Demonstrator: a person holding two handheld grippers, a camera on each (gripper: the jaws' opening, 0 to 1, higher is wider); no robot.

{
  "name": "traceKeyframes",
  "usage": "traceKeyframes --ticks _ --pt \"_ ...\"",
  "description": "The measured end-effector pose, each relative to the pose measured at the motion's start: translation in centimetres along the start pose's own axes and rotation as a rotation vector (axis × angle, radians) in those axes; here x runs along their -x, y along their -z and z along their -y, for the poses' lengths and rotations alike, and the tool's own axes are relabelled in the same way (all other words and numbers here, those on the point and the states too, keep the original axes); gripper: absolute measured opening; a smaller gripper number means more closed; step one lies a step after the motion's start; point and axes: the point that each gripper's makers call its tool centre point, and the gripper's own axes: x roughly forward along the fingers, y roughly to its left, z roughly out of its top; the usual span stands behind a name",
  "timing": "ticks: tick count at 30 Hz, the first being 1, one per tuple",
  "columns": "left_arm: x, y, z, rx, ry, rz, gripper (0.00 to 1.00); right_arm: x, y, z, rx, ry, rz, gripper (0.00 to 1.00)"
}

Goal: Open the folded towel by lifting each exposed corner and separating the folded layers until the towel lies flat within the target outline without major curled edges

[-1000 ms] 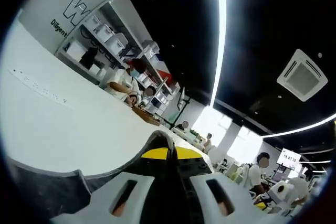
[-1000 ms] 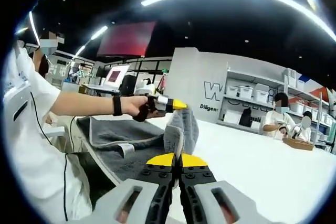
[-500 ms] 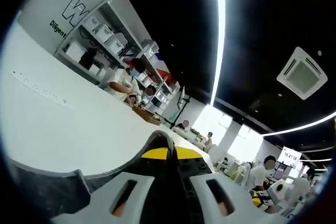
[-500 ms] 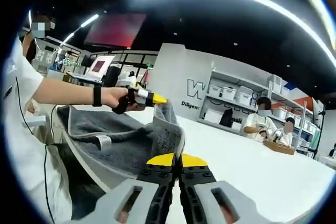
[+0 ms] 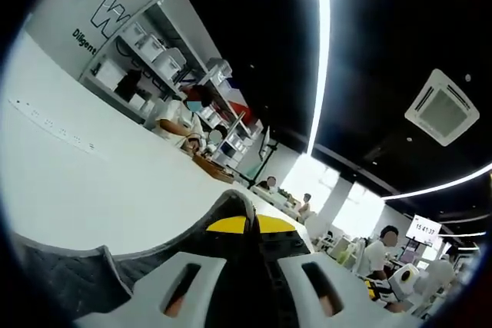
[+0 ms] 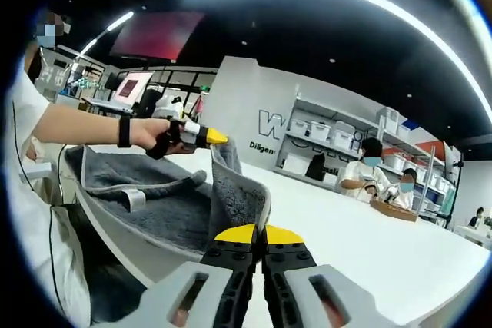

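Observation:
The grey towel lies bunched on the white table in the right gripper view, with a white label showing. My right gripper is shut on a raised towel edge. The left gripper, held by a hand with a black wristband, pinches the towel's lifted far corner. In the left gripper view my left gripper is shut on a dark fold of towel, and more grey towel hangs at the lower left.
A person in white stands at the left edge of the right gripper view. Shelves with white bins and seated people lie beyond the table. The table's front edge runs under the towel.
The towel's held edge has spread wider between the two grippers, and the left gripper with its corner sits farther left in the right gripper view. The left gripper view barely shifted.

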Motion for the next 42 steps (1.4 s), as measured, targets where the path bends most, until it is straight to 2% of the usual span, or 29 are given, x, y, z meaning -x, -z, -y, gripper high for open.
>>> traceKeyframes --ticks 2,3,5,14,17,20,31,33,35,40,42 --pt "-0.1 0.0 0.0 -0.004 -0.003 0.0 0.0 0.1 0.0 -0.6 -0.029 -0.045 0.002 0.0" --pt "-0.1 0.0 0.0 -0.002 -0.005 0.001 0.0 0.3 -0.4 -0.5 -0.061 -0.038 0.036 0.0" --pt "-0.1 0.0 0.0 0.007 -0.005 0.001 0.0 0.4 0.1 -1.0 -0.016 -0.069 0.003 0.0" --pt "-0.3 0.7 -0.1 0.002 -0.024 -0.023 0.0 0.5 0.6 -2.3 -0.014 -0.122 -0.007 0.0" --pt "-0.3 0.9 -0.3 0.027 -0.03 -0.021 0.0 0.6 0.7 -3.7 -0.002 -0.198 -0.013 0.0" --pt "-0.2 1.2 -0.5 0.026 -0.039 -0.021 0.0 0.8 0.8 -4.6 0.0 -0.244 -0.012 0.0" --pt "-0.3 2.4 -1.4 0.059 -0.065 -0.058 0.0 1.3 1.2 -6.0 0.067 -0.32 -0.028 0.0" --pt "-0.1 3.0 -2.0 0.075 -0.099 -0.088 0.0 1.4 1.2 -6.5 0.077 -0.346 -0.026 0.0" --pt "0.0 3.3 -2.3 0.051 -0.113 -0.102 0.0 1.5 1.0 -6.7 0.063 -0.361 -0.014 0.0" --pt "0.0 3.8 -2.4 0.061 -0.119 -0.125 0.0 1.6 1.4 -6.6 0.088 -0.354 -0.04 0.0" --pt "-0.5 3.7 -3.2 0.055 -0.132 -0.14 0.0 1.7 1.4 -6.7 0.083 -0.366 -0.032 0.0"
